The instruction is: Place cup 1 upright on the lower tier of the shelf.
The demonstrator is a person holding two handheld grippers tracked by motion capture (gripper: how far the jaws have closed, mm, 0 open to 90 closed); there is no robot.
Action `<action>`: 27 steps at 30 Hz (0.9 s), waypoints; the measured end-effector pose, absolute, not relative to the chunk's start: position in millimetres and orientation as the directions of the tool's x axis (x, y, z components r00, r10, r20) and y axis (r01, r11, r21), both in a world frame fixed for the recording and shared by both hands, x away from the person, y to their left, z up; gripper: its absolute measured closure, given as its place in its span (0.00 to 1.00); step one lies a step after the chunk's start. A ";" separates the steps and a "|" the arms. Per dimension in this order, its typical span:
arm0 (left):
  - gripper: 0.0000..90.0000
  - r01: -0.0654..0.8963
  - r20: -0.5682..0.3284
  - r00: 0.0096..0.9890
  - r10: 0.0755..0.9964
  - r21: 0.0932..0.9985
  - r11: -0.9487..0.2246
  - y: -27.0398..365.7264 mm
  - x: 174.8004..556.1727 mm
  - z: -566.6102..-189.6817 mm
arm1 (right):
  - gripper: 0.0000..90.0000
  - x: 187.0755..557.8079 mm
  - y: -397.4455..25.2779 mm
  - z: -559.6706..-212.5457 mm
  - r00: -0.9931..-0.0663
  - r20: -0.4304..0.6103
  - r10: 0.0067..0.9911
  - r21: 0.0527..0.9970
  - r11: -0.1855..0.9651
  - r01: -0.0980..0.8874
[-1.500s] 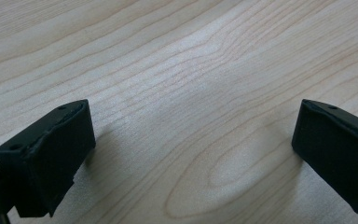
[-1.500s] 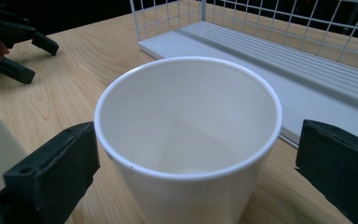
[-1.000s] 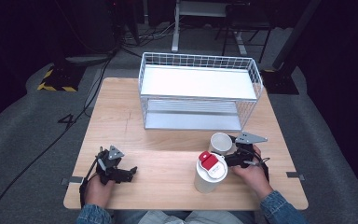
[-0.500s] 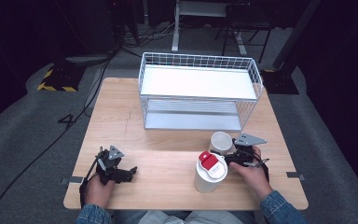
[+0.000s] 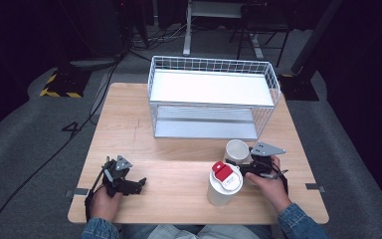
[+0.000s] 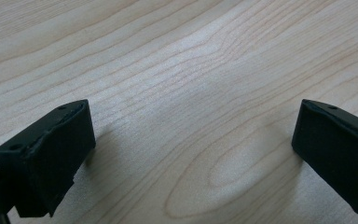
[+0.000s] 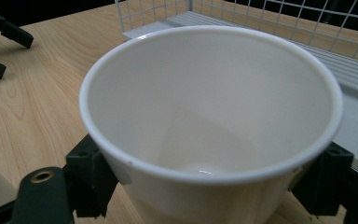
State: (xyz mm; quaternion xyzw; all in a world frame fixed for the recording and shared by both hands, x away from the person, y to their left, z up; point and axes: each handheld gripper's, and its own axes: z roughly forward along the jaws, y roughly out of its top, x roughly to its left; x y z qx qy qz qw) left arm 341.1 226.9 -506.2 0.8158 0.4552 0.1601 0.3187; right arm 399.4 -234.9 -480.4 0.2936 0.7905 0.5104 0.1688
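Note:
An empty white cup (image 5: 237, 150) (image 7: 214, 116) stands upright on the wooden table (image 5: 179, 169), right of centre. My right gripper (image 5: 236, 162) (image 7: 207, 186) comes at it from the right, its jaws pressed against the two sides of the cup's lower wall. A taller white tumbler with a red-tabbed lid (image 5: 224, 183) stands just in front of the cup, beside the right hand. My left gripper (image 5: 138, 185) (image 6: 191, 154) rests low at the front left of the table, jaws wide apart over bare wood with nothing between them.
A white wire basket shelf (image 5: 214, 99) (image 7: 279, 28) with a white top panel takes up the back of the table, just behind the cup. The left gripper (image 7: 0, 42) lies far off in the right gripper view. Dark floor and cables surround the table.

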 end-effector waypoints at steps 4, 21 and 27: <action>0.00 0.641 -0.029 0.534 0.845 0.666 -0.382 226.9 341.1 -506.2 | 0.23 398.7 -234.9 -477.1 -0.772 0.035 0.634 0.907 0.304 0.290; 0.00 0.641 -0.030 0.534 0.845 0.666 -0.382 226.8 341.2 -506.2 | 0.23 404.4 -233.3 -456.0 -0.752 0.032 0.658 0.918 0.279 0.283; 0.00 0.641 -0.030 0.534 0.845 0.667 -0.381 226.8 341.2 -506.3 | 0.23 410.7 -230.5 -447.0 -0.739 0.025 0.673 0.919 0.276 0.283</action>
